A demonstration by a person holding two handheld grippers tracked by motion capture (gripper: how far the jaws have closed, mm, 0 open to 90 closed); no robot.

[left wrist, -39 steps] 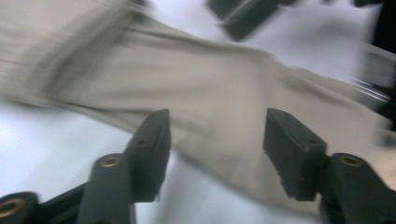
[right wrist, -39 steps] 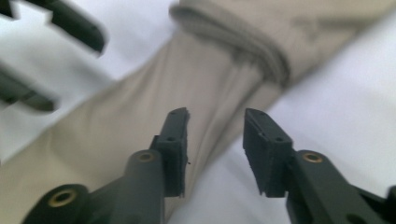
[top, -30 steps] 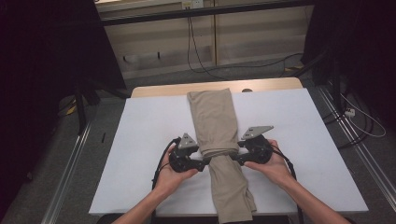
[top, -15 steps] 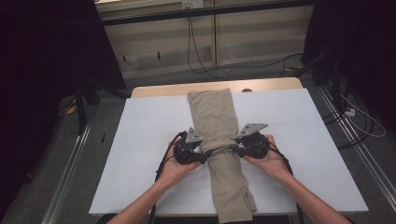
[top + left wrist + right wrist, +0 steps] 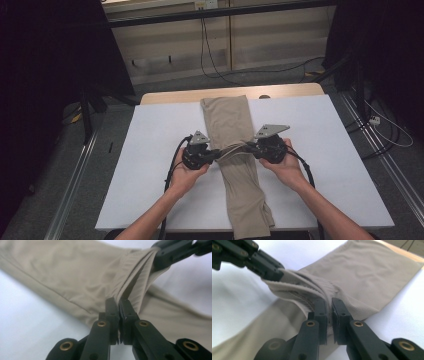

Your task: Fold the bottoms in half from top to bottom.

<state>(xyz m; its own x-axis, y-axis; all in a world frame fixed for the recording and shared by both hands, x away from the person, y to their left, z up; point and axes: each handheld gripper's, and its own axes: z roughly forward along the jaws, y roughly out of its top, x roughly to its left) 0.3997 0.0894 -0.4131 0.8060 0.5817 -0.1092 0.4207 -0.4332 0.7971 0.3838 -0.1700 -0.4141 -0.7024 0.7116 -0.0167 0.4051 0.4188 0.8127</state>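
A long beige garment [image 5: 231, 125] lies lengthwise down the middle of the white table [image 5: 150, 150], from the far edge to the near edge. Its ribbed hem [image 5: 235, 149] is folded back and lifted over the middle. My left gripper [image 5: 216, 154] is shut on the hem's left corner [image 5: 125, 293]. My right gripper [image 5: 250, 146] is shut on the hem's right corner [image 5: 312, 296]. The hem is stretched taut between them. In the left gripper view the right gripper's jaws [image 5: 172, 251] show at the top right; in the right gripper view the left gripper's jaws [image 5: 262, 265] show at the top left.
The white table has bare surface on both sides of the garment. A wooden strip [image 5: 290, 90] runs along its far edge. Cables [image 5: 210, 55] lie on the floor beyond, and metal rails [image 5: 75, 200] run beside the table.
Both grippers have carried the hem away from the person, up the garment toward the far edge, and moved slightly closer together. Both stay shut on the hem.
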